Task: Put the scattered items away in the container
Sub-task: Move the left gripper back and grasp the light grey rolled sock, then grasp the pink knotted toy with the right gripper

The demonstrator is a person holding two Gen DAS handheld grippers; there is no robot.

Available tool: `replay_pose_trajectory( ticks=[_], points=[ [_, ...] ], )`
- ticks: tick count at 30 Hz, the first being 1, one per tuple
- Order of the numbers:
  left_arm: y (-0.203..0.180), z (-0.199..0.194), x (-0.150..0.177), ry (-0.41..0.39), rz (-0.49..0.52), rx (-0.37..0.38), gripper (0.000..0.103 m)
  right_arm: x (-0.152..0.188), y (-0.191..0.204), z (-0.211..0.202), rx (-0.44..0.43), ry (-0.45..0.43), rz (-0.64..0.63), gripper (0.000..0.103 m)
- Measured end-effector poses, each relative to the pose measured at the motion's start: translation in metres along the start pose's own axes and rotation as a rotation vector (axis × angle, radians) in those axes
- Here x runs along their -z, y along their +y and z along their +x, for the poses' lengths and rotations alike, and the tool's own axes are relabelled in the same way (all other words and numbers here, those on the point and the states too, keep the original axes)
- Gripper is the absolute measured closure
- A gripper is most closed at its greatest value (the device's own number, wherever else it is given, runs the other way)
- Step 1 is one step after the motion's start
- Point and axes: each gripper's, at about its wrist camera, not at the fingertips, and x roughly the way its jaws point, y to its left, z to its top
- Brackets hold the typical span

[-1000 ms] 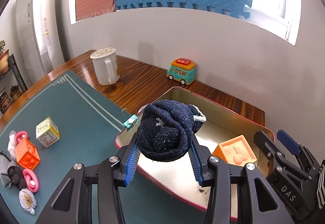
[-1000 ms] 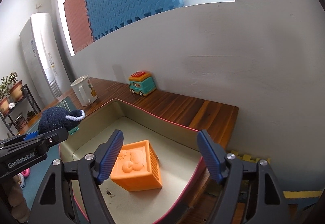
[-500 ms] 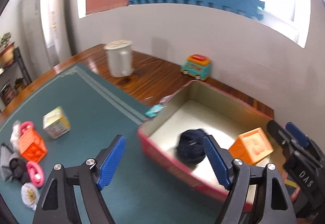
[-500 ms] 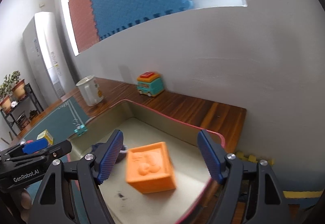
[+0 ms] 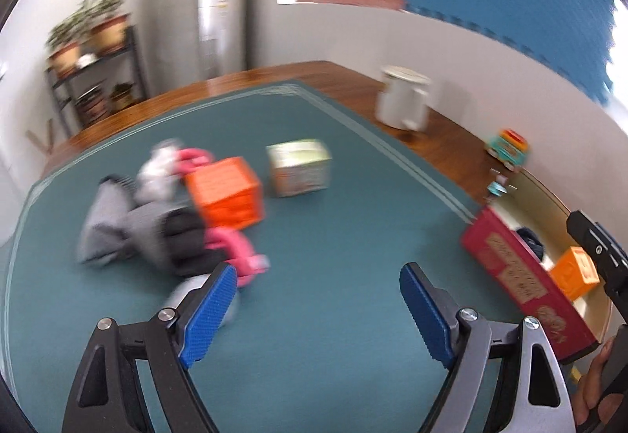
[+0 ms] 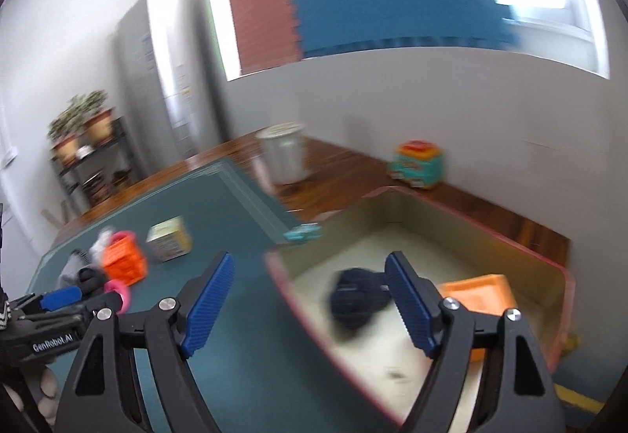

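Over the green mat [image 5: 333,236], both your tools are spread wide, gripping nothing.
Left tool [image 5: 318,295] faces the toy pile; dark sock ball [image 6: 359,297] and orange block [image 6: 481,291] sit inside the container [image 6: 510,236], behind your right tool [image 6: 308,293].

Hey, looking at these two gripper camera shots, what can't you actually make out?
- Clothing pile, left wrist view: motion blur; separate garments cannot be counted.
- Pale cube, both views: printing blurred.
- Orange block in the container, right wrist view: partly behind the right gripper finger.
- Dark sock ball, left wrist view: mostly hidden by the container wall.
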Motion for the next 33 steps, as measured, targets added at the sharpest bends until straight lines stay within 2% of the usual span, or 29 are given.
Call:
replay_pose_trajectory(
  ticks=[3,7,11,16,18,19,20,21,24,28,33],
  points=[
    [0.044,-0.008,0.007,-0.02,-0.083,-0.04,0.013,0.001,0.025,0.009,-0.05,0.024,-0.036,0.021],
    [0.082,-0.006,0.018,-0.024,-0.155,-0.046,0.013,0.009,0.057,0.024,-0.091,0.055,-0.085,0.021],
    [0.093,0.012,0.026,0.003,-0.156,-0.032,0.013,0.021,0.077,0.039,-0.115,0.095,-0.11,0.021],
    [0.088,0.029,0.034,0.03,-0.121,-0.032,0.014,0.034,0.086,0.054,-0.129,0.142,-0.12,0.021],
    [0.089,0.035,0.036,0.05,-0.122,-0.032,0.029,0.036,0.088,0.057,-0.133,0.154,-0.123,0.021],
    [0.091,0.039,0.037,0.07,-0.128,-0.025,0.046,0.036,0.088,0.057,-0.134,0.155,-0.124,0.021],
    [0.094,0.042,0.038,0.089,-0.148,-0.011,0.058,0.036,0.088,0.057,-0.134,0.155,-0.126,0.021],
    [0.096,0.046,0.039,0.109,-0.167,0.002,0.062,0.035,0.089,0.057,-0.137,0.157,-0.127,0.021],
    [0.099,0.045,0.041,0.121,-0.186,0.009,0.069,0.031,0.09,0.061,-0.17,0.188,-0.122,0.021],
    [0.1,0.035,0.041,0.113,-0.21,-0.005,0.069,0.02,0.1,0.073,-0.239,0.25,-0.115,0.021],
    [0.106,0.015,0.039,0.081,-0.23,-0.086,0.069,0.016,0.133,0.087,-0.331,0.293,-0.185,0.021]
  ],
)
